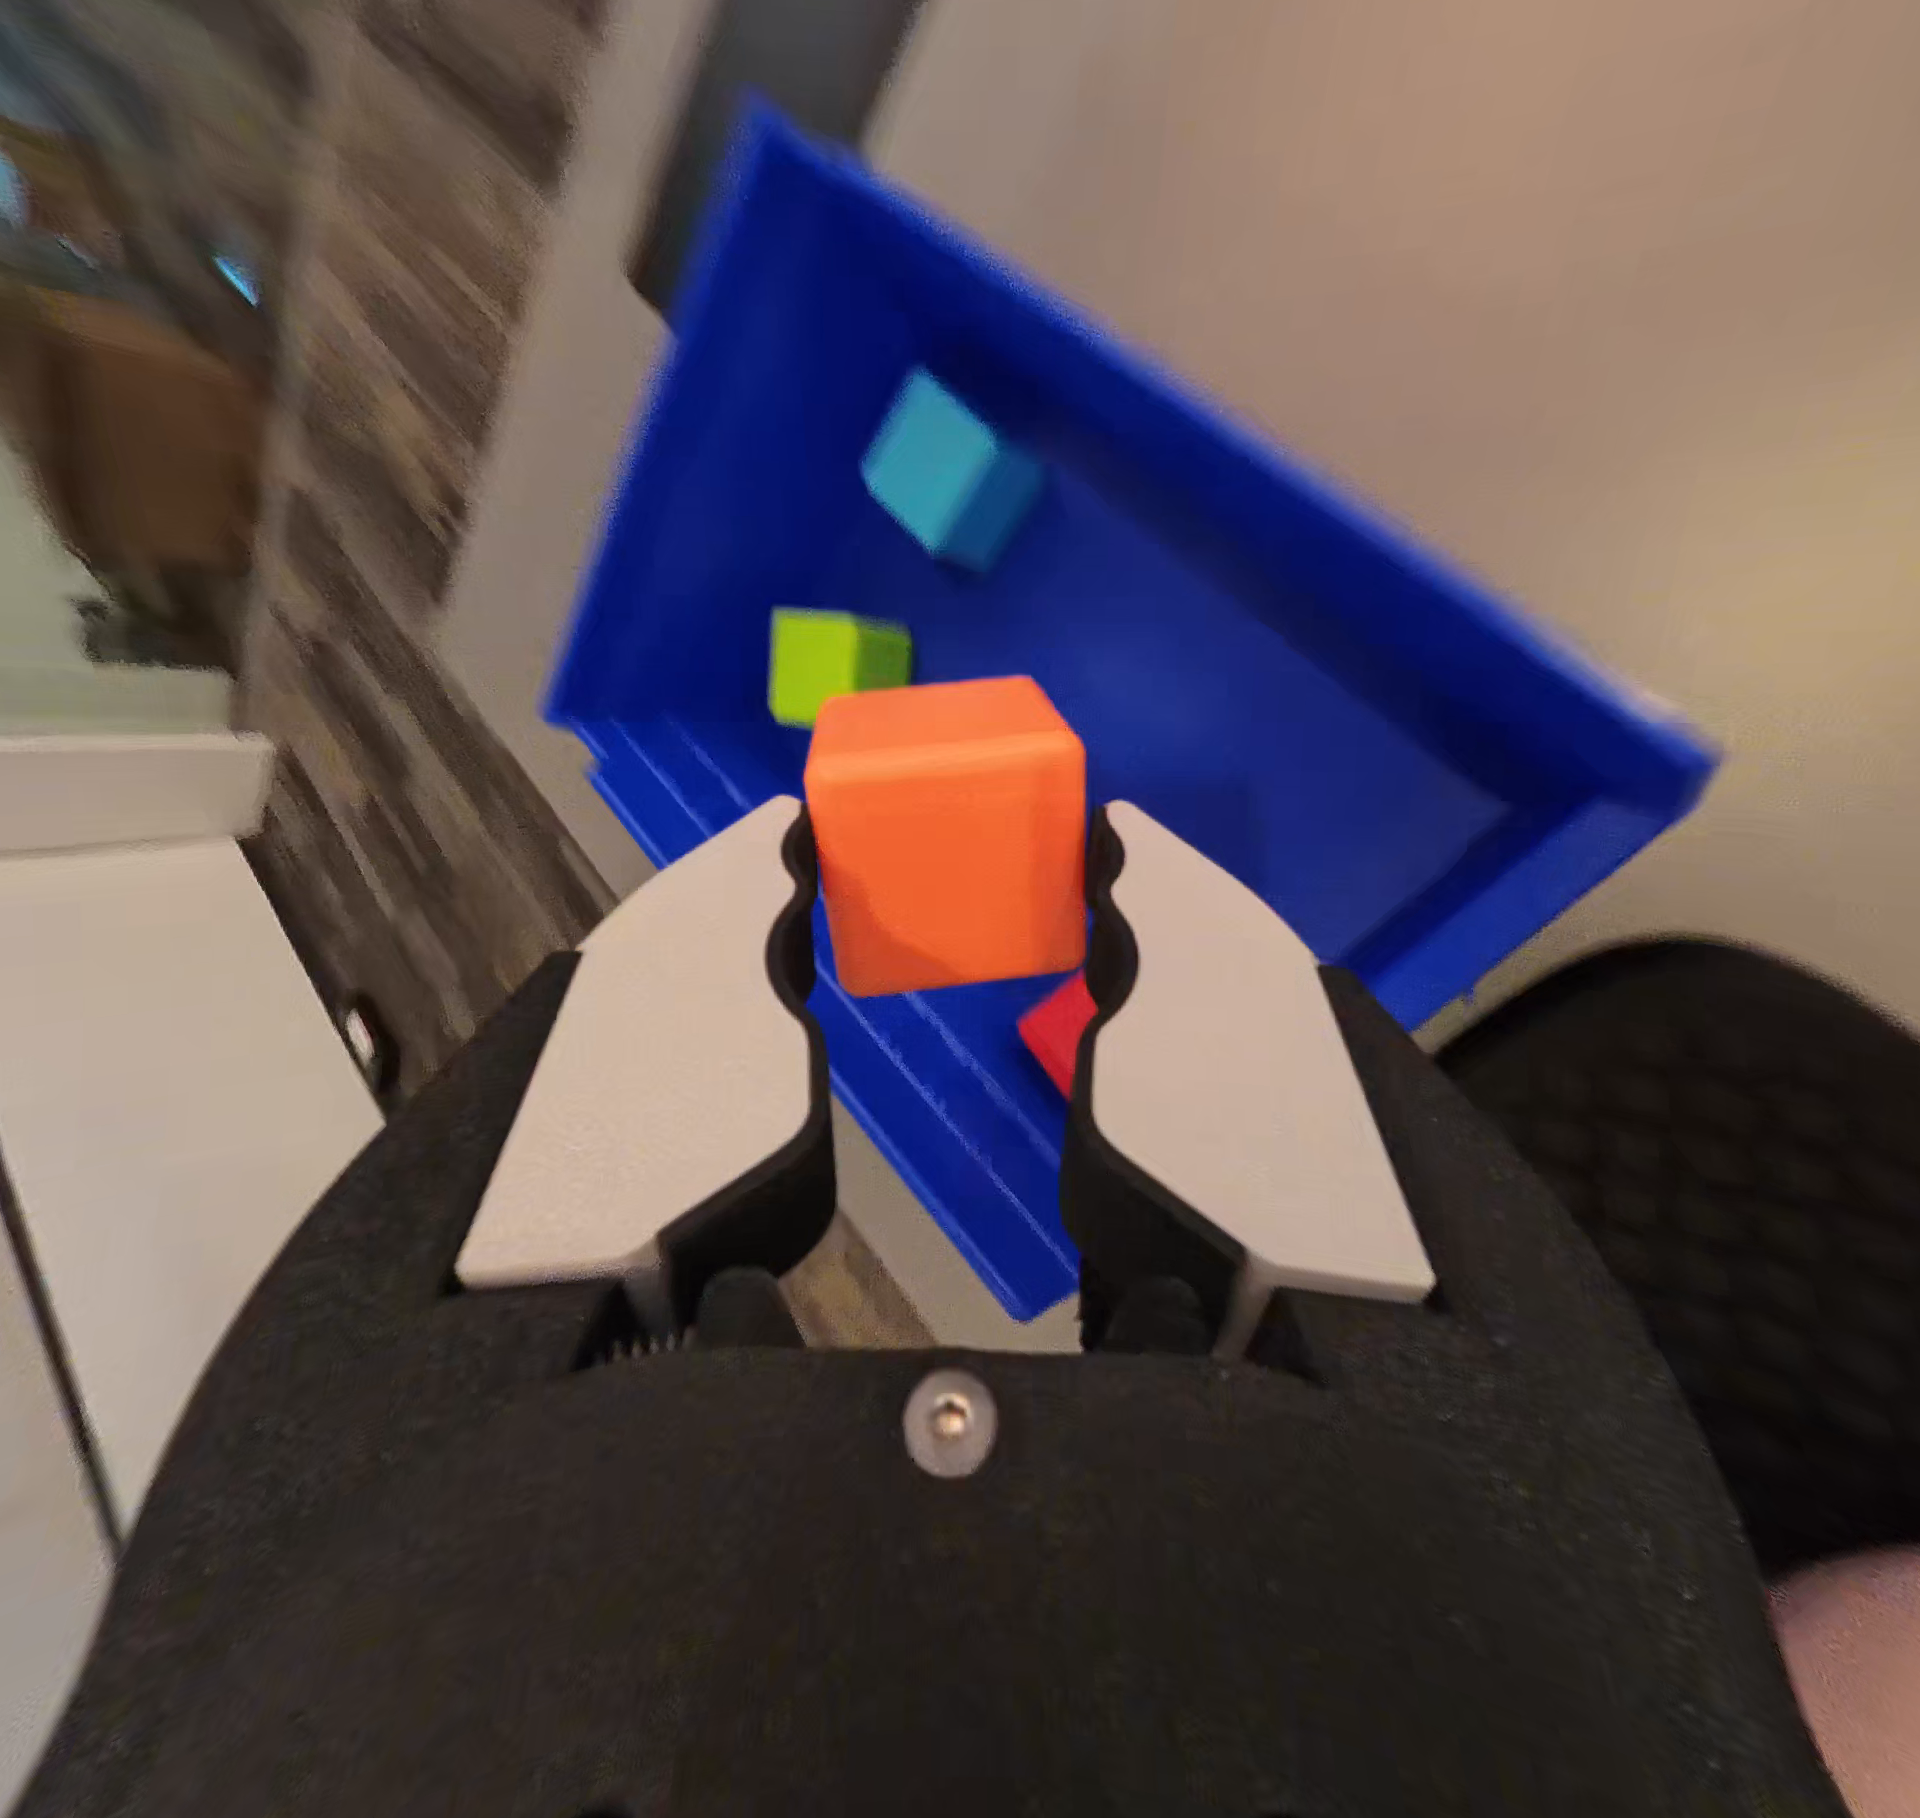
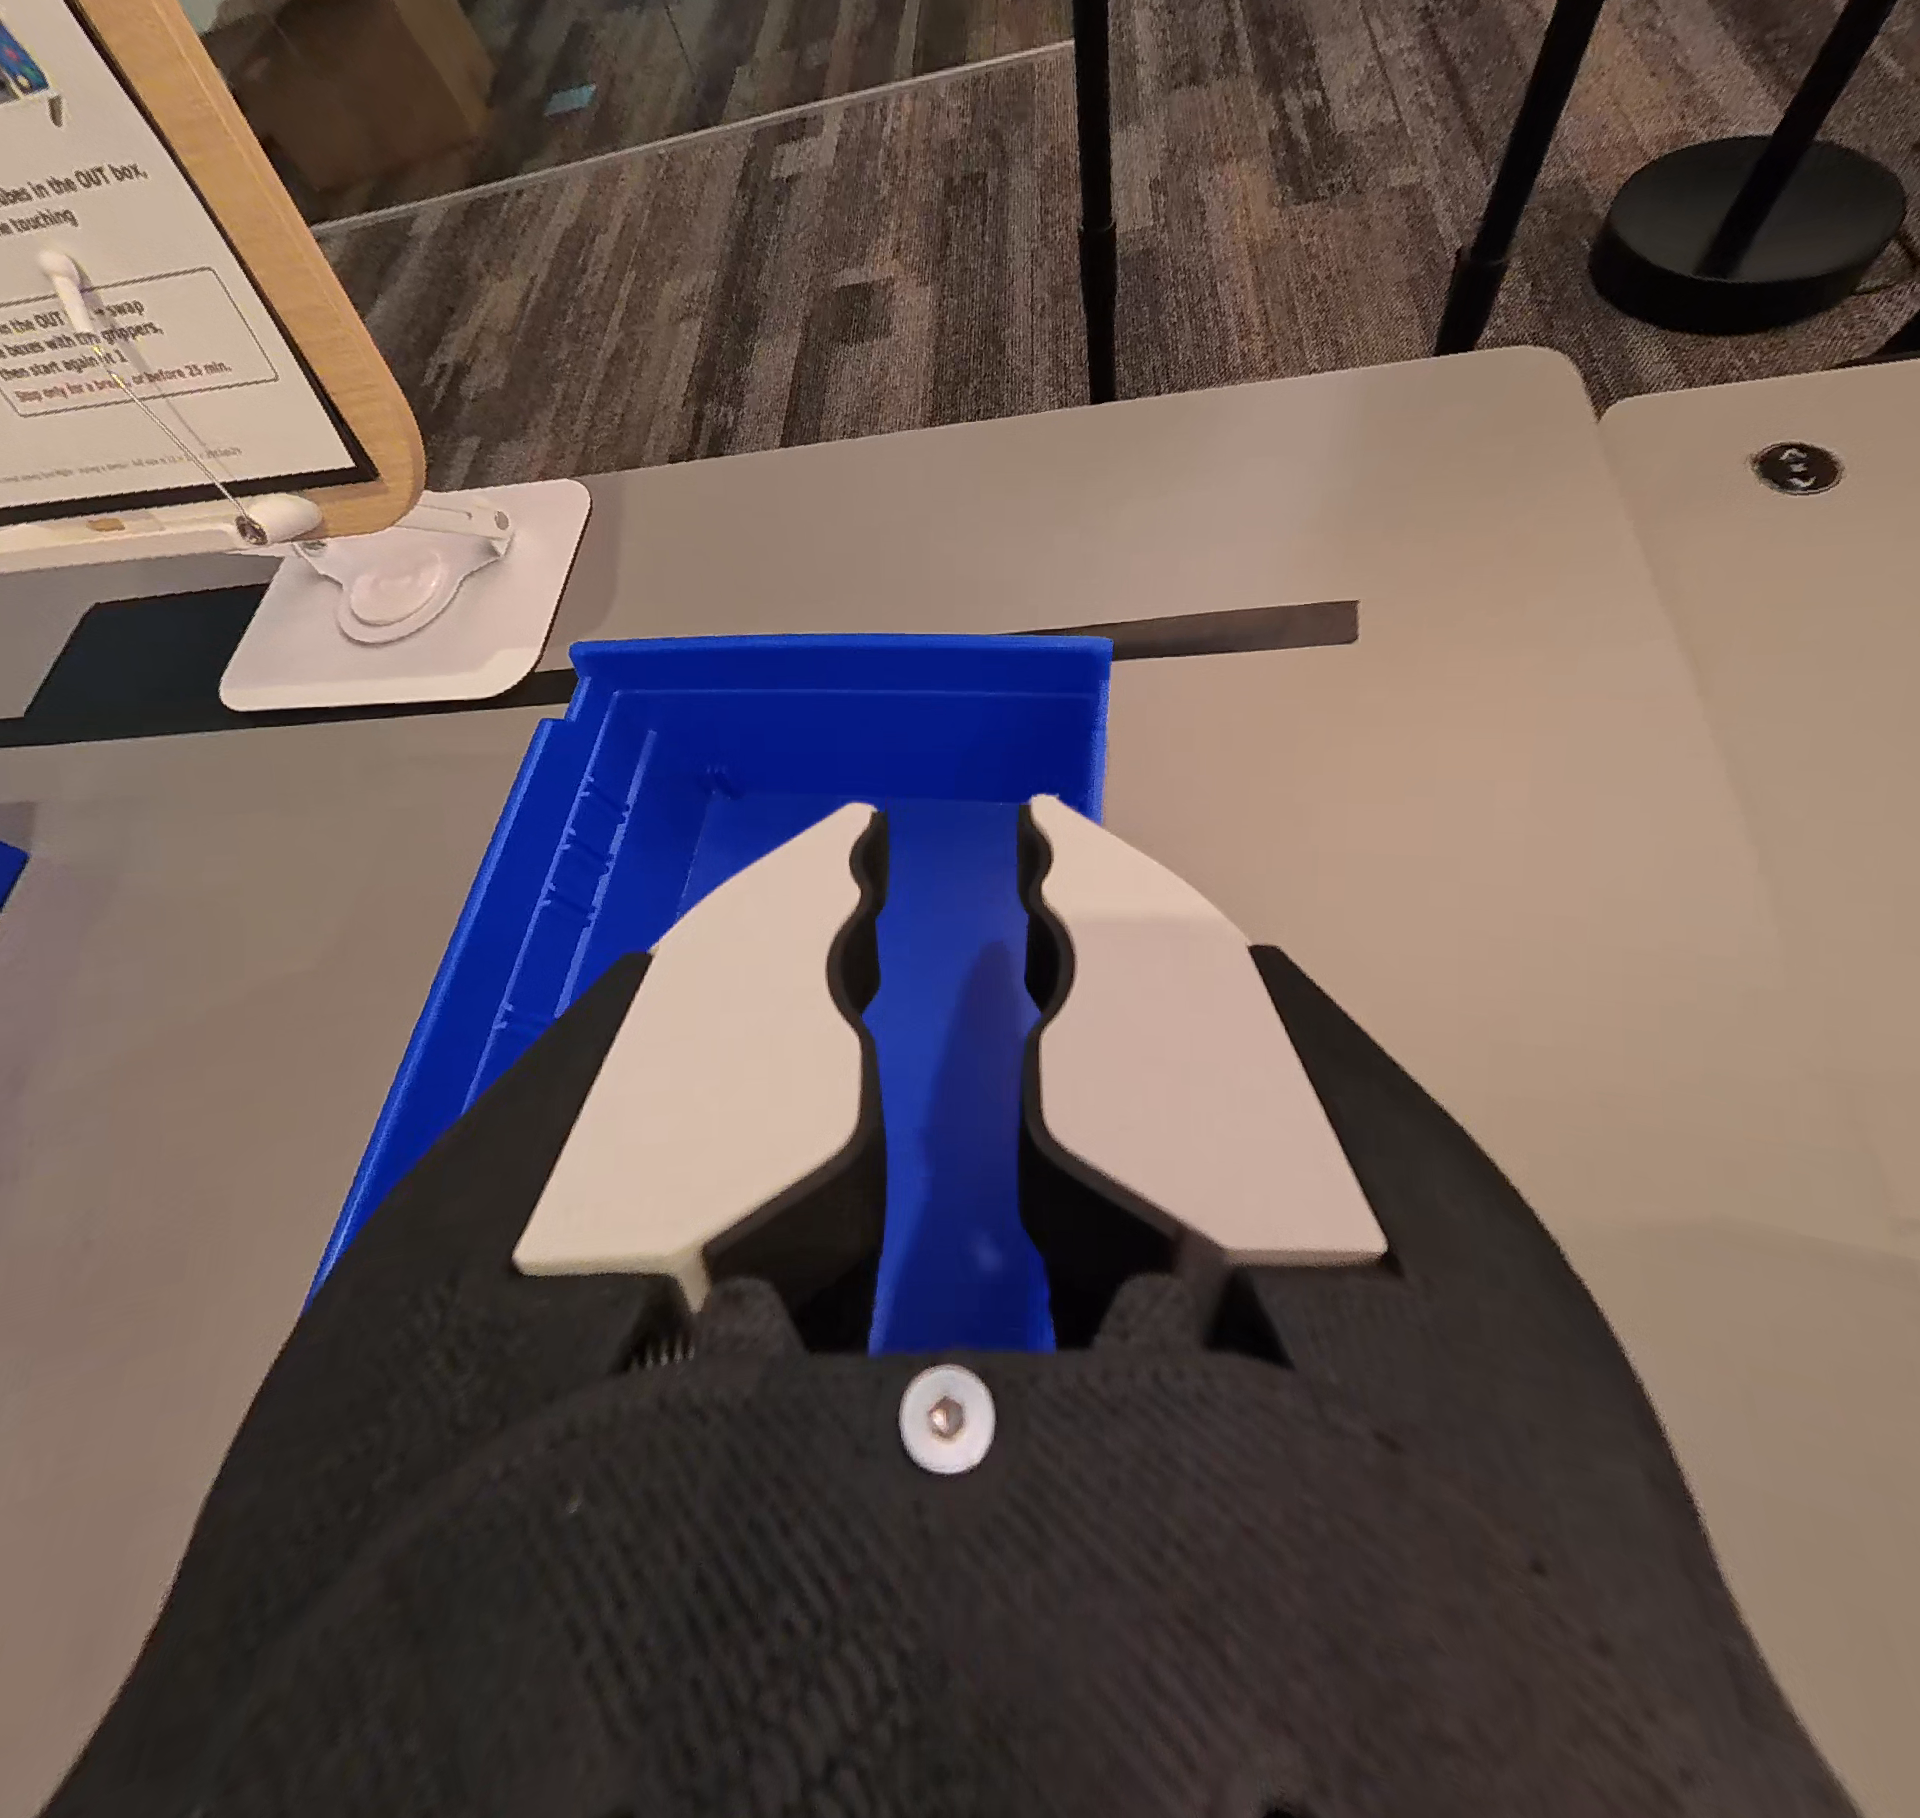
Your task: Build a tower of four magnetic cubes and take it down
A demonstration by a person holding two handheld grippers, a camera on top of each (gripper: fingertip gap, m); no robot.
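My left gripper is shut on an orange cube and holds it above the near edge of a blue box. Inside that box lie a light-blue cube and a green cube. A red cube shows partly behind my right finger. My right gripper is open and empty. It hovers over a second blue box, whose visible floor is bare.
Both boxes stand on a grey table. A wood-framed sign on a white base stands at the table's far left. Black stand poles and a round base are on the floor beyond. A dark rounded object lies at my left gripper's right. Tip to tip, the grippers are about 70 centimeters apart.
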